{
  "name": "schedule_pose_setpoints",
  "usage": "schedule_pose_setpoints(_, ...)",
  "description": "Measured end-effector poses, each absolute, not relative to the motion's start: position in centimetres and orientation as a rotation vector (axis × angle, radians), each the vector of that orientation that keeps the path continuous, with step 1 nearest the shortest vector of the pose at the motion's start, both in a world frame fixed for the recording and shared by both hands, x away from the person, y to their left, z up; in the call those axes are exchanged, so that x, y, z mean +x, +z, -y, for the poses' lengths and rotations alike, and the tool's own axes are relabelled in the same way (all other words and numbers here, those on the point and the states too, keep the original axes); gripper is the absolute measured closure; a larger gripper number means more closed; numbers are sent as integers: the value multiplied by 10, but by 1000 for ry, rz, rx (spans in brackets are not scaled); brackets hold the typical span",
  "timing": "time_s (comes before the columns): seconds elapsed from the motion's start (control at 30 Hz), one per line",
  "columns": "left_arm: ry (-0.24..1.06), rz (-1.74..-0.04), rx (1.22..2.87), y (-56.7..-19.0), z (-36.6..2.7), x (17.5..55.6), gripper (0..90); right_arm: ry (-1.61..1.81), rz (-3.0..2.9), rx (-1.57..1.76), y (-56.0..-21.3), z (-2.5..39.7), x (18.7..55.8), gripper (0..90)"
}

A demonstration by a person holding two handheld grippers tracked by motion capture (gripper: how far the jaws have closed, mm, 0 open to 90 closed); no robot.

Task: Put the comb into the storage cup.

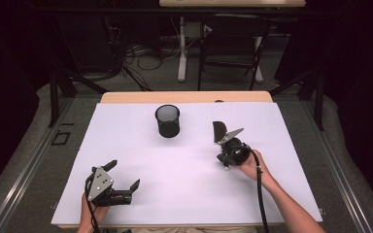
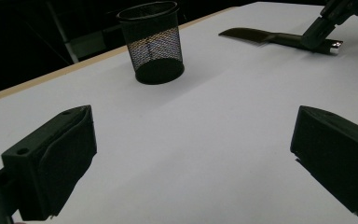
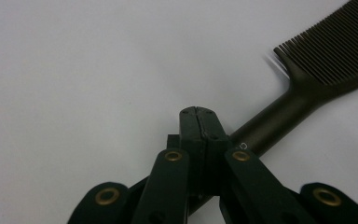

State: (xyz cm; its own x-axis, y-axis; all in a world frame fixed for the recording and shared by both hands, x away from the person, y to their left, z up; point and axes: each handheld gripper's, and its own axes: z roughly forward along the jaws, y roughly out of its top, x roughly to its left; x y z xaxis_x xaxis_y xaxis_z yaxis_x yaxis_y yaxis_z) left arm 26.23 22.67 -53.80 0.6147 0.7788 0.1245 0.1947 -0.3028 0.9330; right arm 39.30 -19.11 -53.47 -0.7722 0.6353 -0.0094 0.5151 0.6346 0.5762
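Observation:
A black comb (image 1: 218, 131) lies flat on the white table (image 1: 184, 189), right of centre. Its teeth and thick handle fill the upper right of the right gripper view (image 3: 335, 51). My right gripper (image 3: 196, 112) is shut, jaws pressed together with no gap, and their tips sit on top of the comb's handle, which passes beneath them. The left gripper view shows that gripper (image 2: 314, 39) touching down on the comb (image 2: 261, 36) near its silver end. My left gripper (image 1: 124, 174) rests at the near left, wide open (image 2: 191, 158) and holding nothing.
A black mesh cup (image 1: 167, 121) stands upright at the middle back of the table, also seen in the left gripper view (image 2: 154, 42). Beyond the table's wooden far edge (image 1: 184, 97) are a chair, table legs and cables on the floor.

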Motion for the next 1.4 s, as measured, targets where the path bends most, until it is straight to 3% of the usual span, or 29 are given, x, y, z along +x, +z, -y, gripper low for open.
schedule_pose_setpoints(1.4, 717, -789, 1834, -539, -227, 263, 2, 768, -2622, 1036, -534, 219, 399, 900)
